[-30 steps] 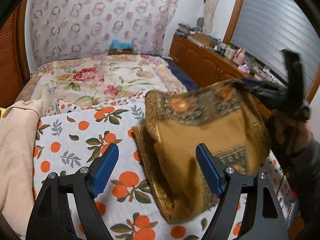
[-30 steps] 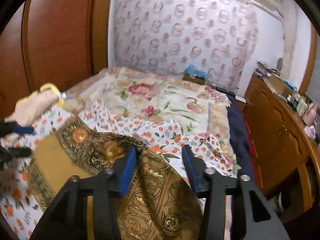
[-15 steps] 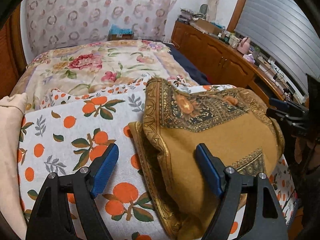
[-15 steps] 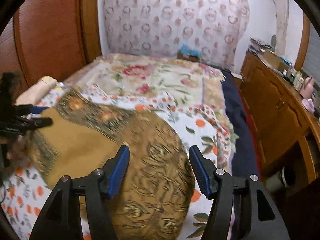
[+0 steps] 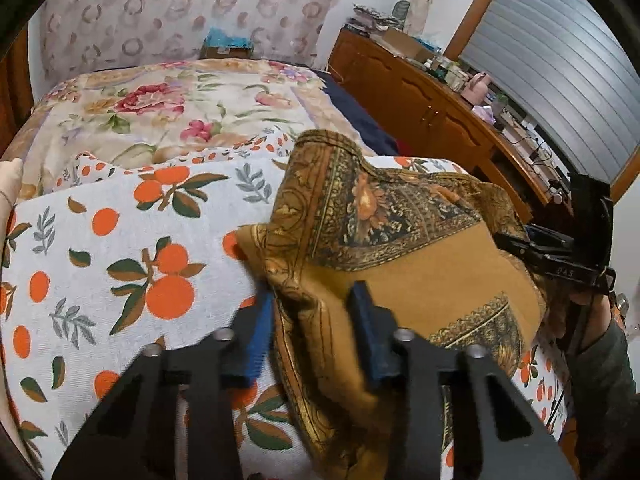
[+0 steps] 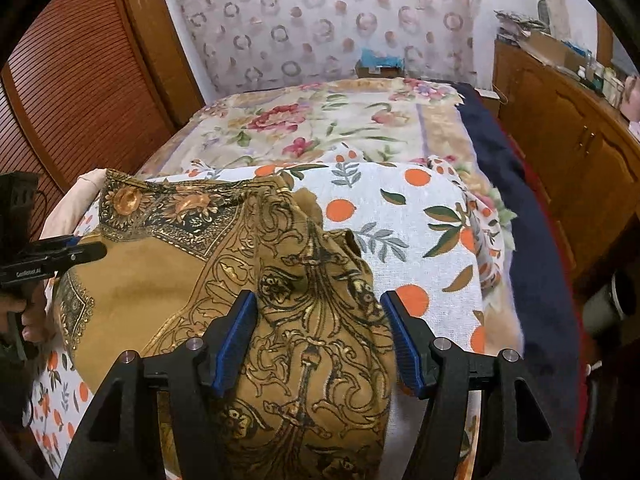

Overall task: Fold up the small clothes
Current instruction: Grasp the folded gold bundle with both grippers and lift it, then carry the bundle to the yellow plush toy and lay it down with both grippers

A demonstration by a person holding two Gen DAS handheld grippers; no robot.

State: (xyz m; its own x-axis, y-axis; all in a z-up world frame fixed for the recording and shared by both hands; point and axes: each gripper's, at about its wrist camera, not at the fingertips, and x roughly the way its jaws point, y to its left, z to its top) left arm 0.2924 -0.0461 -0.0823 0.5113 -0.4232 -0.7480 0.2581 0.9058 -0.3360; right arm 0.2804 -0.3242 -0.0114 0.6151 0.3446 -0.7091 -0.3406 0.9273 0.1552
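Scarf [image 5: 420, 264] between left tongs [image 5: 312, 320]

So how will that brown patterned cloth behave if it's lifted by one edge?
The brown patterned cloth is probably floppy: it lies in soft rumples on the orange-print sheet. Its bunched edge between the left gripper fingers suggests it's thin and will likely drape and unfold.

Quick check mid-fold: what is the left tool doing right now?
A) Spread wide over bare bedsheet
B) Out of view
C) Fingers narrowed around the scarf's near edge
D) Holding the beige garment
C: the left tool has its blue fingers narrowed around the bunched edge of the brown patterned scarf.
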